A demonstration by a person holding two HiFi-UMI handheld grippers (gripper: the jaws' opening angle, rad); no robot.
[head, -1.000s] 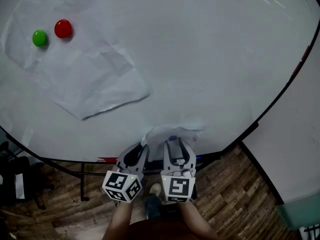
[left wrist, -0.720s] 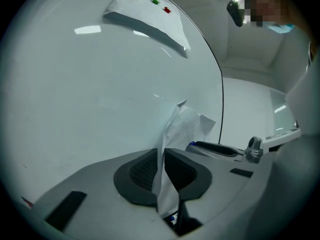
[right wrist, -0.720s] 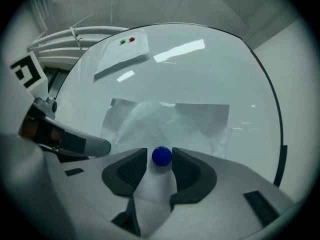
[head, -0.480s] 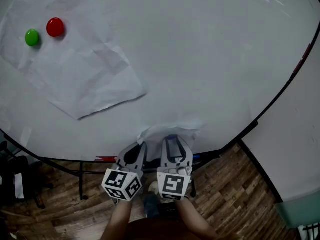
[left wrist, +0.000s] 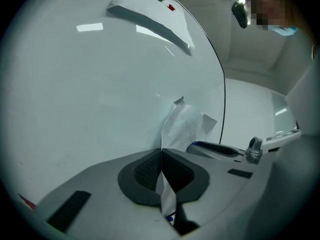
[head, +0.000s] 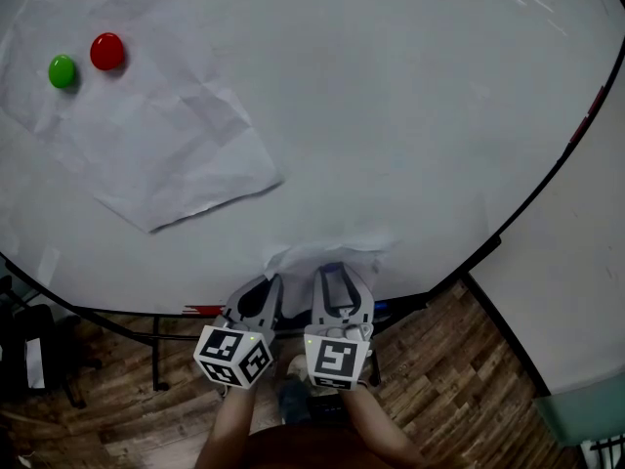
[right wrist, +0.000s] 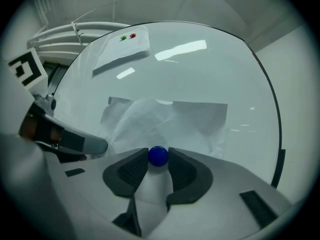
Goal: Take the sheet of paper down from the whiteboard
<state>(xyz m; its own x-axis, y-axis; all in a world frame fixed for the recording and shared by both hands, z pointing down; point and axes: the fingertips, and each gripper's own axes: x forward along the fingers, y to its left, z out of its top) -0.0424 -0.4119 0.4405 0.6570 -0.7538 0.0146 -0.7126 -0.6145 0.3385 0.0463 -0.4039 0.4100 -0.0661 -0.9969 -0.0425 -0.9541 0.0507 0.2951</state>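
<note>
Whiteboard (head: 410, 115): a large white board is filling most of the head view, with wooden floor (head: 439, 379) showing below its dark lower edge.
Crumpled sheet of paper (head: 327, 252): it is lying against the board close to the lower edge, just in front of both grippers, with its edge lifting off the surface.
Left gripper (left wrist: 161, 153): its jaws are pressing fully together, pinching a thin fold of the crumpled sheet between the pads.
Right gripper (right wrist: 158, 160): it is sitting just beside the left one; its jaws are easing open with a blue magnet (right wrist: 158, 155) between their tips, and both pads are touching it.
Blue magnet: it is resting on the crumpled sheet, near that sheet's lower edge.
Larger sheet (head: 146, 135): a second, creased sheet is hanging at the upper left of the board, well apart from the grippers.
Green magnet (head: 62, 71) and red magnet (head: 106, 52): they are sitting side by side near the larger sheet's top, pinning it.
</note>
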